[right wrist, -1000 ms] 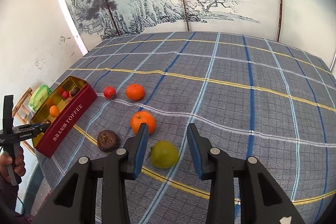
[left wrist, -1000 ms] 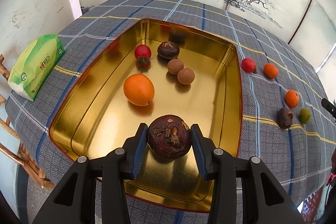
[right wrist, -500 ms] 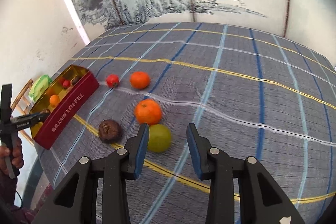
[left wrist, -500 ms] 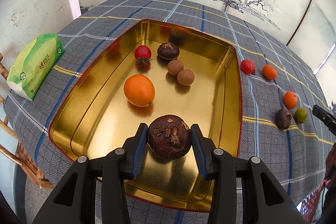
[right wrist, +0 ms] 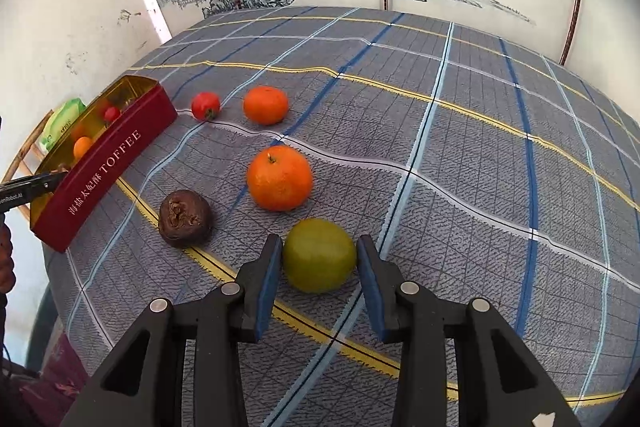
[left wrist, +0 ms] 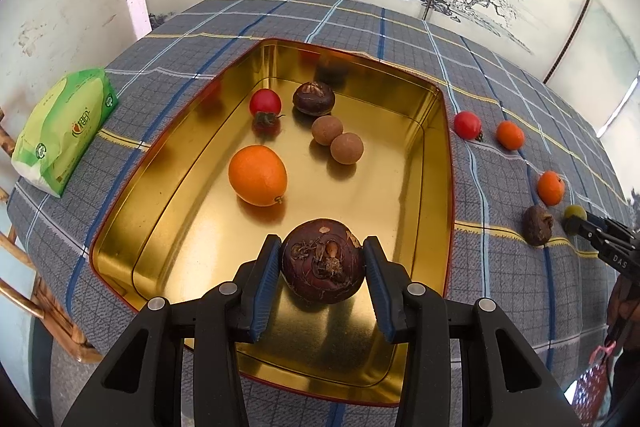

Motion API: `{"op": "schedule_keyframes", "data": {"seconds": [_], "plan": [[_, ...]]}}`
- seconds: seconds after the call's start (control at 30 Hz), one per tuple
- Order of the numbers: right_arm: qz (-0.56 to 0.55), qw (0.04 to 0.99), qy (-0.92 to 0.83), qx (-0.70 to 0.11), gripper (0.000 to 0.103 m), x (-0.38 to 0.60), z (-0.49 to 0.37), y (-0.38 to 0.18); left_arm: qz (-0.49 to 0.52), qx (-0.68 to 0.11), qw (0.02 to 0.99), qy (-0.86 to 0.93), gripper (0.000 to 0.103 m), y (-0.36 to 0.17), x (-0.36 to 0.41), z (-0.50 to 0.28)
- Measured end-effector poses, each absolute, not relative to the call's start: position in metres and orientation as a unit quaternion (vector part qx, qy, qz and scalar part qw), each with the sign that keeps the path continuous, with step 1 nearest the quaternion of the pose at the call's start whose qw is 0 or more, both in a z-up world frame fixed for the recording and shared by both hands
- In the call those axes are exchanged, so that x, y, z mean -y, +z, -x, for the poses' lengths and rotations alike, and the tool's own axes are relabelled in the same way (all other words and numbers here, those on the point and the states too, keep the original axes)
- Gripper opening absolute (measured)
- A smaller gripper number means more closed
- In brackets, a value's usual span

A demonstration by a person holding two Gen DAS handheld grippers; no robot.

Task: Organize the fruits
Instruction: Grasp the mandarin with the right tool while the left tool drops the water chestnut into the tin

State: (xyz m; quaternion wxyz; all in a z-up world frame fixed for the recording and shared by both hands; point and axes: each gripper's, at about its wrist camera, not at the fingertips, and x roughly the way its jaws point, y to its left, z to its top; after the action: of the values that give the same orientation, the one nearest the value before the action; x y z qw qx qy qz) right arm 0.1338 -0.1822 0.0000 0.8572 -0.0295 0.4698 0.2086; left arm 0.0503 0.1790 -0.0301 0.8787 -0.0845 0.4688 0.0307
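Compared with a second ago, the right gripper (right wrist: 318, 263) has dropped and closed in on the green fruit (right wrist: 320, 255), which then sat ahead of its fingertips and now lies between the pads; the left gripper (left wrist: 322, 269) has not shifted. Its jaws are clamped on a dark brown fruit (left wrist: 323, 261), held low over the near end of the gold tin (left wrist: 436, 211), so on that side the step in hand is the drop: the next move calls for opening the jaws and letting the fruit settle on the tin floor, clear of the orange (left wrist: 258, 175). On the right, the pads flank the green fruit on the cloth, the left one about touching and the right one with a sliver of gap, so I judge it bracketed and not yet firmly gripped; a squeeze, a lift and a carry to the tin come next. Counted inside the tin: one orange, one red tomato (left wrist: 265, 101), one dark brown fruit (left wrist: 314, 98) and two small tan fruits (left wrist: 338, 139), besides the held one. Left on the tablecloth (right wrist: 460, 131): two oranges (right wrist: 279, 177), one red tomato (right wrist: 205, 105), one dark brown fruit (right wrist: 185, 213) and the green one.
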Motion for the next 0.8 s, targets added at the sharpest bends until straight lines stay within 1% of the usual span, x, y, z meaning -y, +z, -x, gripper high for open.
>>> {"op": "schedule_keyframes", "data": {"seconds": [0.37, 0.57, 0.67, 0.7, 0.8], "plan": [[0.019, 0.857, 0.208, -0.471, 0.036, 0.184, -0.137, 0.002, 0.082, -0.468, 0.879, 0.027, 0.043, -0.03, -0.176, -0.051], [0.033, 0.861, 0.217, -0.458, 0.037, 0.174, -0.146, 0.012, 0.082, -0.47, 0.879, 0.025, 0.043, -0.031, -0.176, -0.05], [0.043, 0.859, 0.23, -0.456, 0.044, 0.164, -0.151, 0.014, 0.081, -0.471, 0.878, 0.024, 0.043, -0.032, -0.176, -0.051], [0.046, 0.858, 0.233, -0.455, 0.048, 0.161, -0.153, 0.014, 0.08, -0.471, 0.878, 0.023, 0.043, -0.033, -0.175, -0.051], [0.056, 0.855, 0.241, -0.456, 0.05, 0.15, -0.16, 0.011, 0.08, -0.471, 0.878, 0.023, 0.043, -0.033, -0.175, -0.052]]}}
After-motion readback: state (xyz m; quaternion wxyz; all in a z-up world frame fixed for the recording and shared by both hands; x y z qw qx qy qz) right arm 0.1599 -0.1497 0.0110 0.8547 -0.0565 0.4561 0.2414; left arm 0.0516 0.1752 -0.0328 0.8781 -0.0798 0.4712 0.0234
